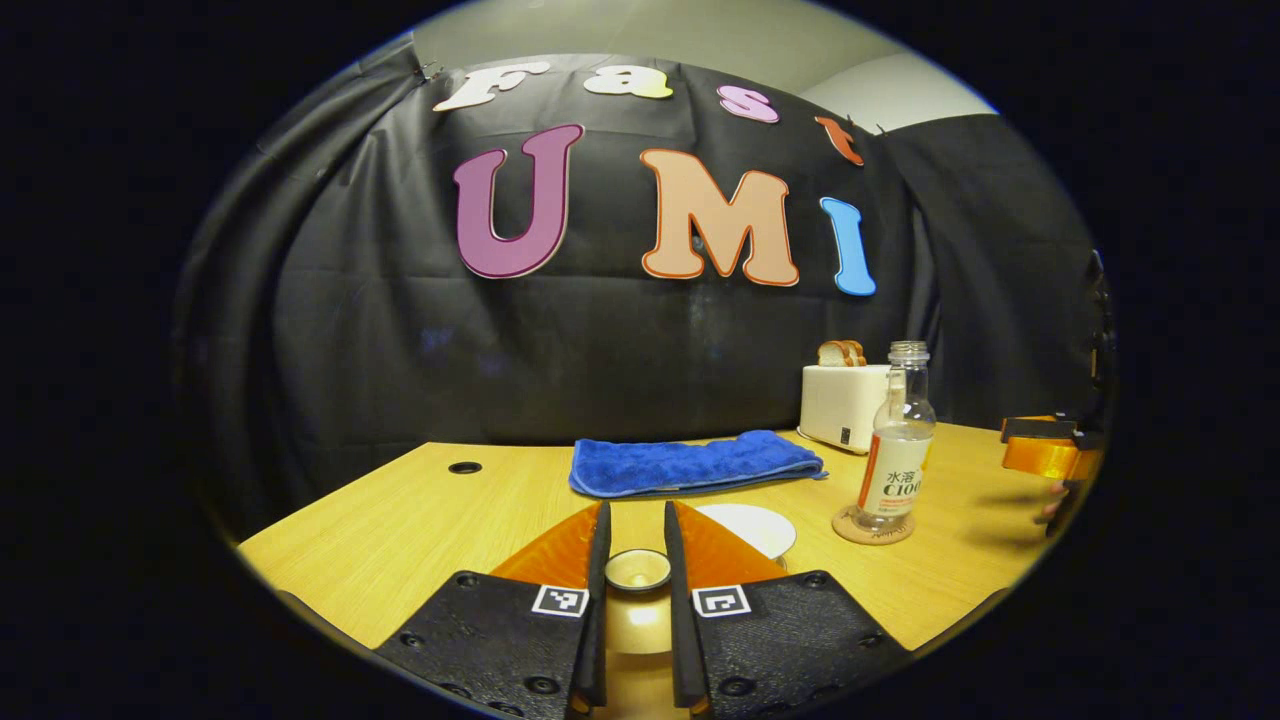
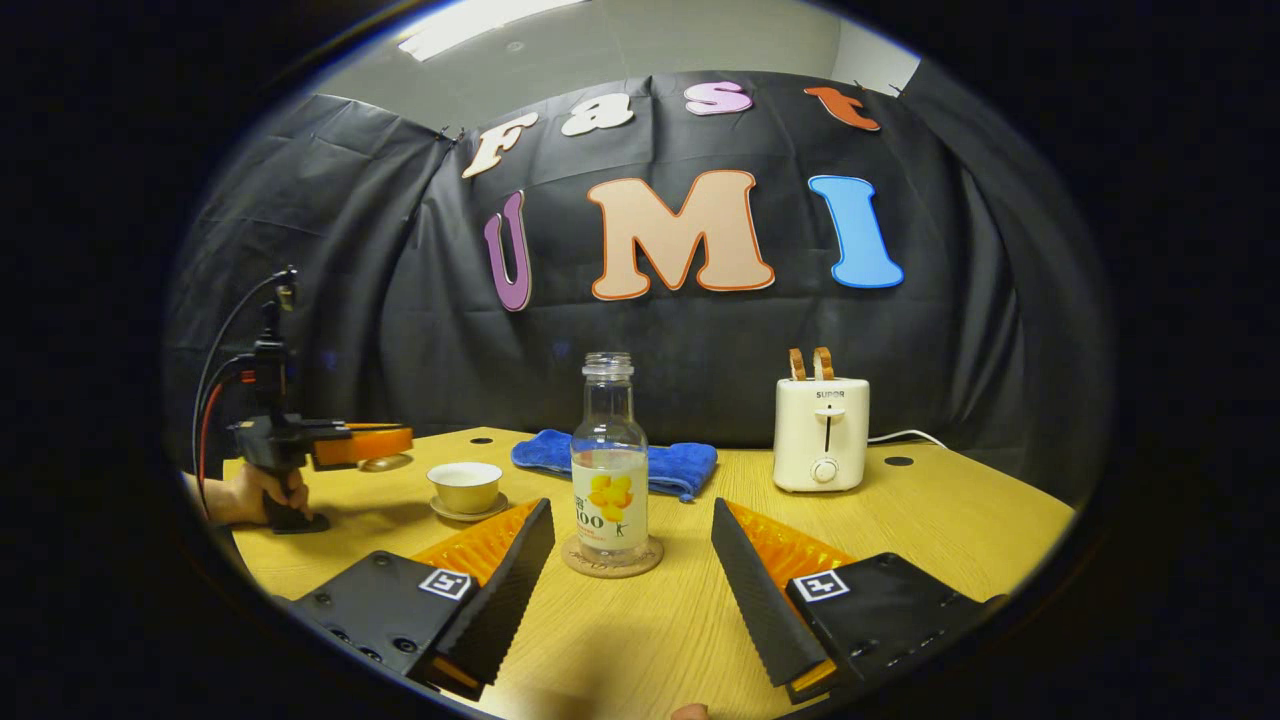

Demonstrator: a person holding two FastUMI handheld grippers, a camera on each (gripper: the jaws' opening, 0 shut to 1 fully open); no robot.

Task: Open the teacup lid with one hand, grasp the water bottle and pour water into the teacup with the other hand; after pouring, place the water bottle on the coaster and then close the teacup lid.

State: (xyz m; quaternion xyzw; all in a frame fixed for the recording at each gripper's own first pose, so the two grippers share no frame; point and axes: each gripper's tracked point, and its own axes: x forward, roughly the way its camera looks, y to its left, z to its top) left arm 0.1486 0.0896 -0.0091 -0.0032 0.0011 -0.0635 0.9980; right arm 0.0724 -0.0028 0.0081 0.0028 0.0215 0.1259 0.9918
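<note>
Standing capless on coaster (image 2: 612, 557): water bottle (image 2: 609, 470)

The left gripper (image 1: 637, 545) is gripping the teacup lid (image 1: 638, 570) between both fingers above the wooden table (image 1: 400, 520). The water bottle (image 1: 897, 440) is standing upright on the coaster (image 1: 873, 527), with a blue towel (image 1: 690, 462) lying behind.

Wooden table (image 2: 930, 510) bears towel (image 2: 660, 460), toaster (image 2: 822, 435), coaster (image 2: 612, 560), perhaps saucer (image 2: 468, 510).
</note>
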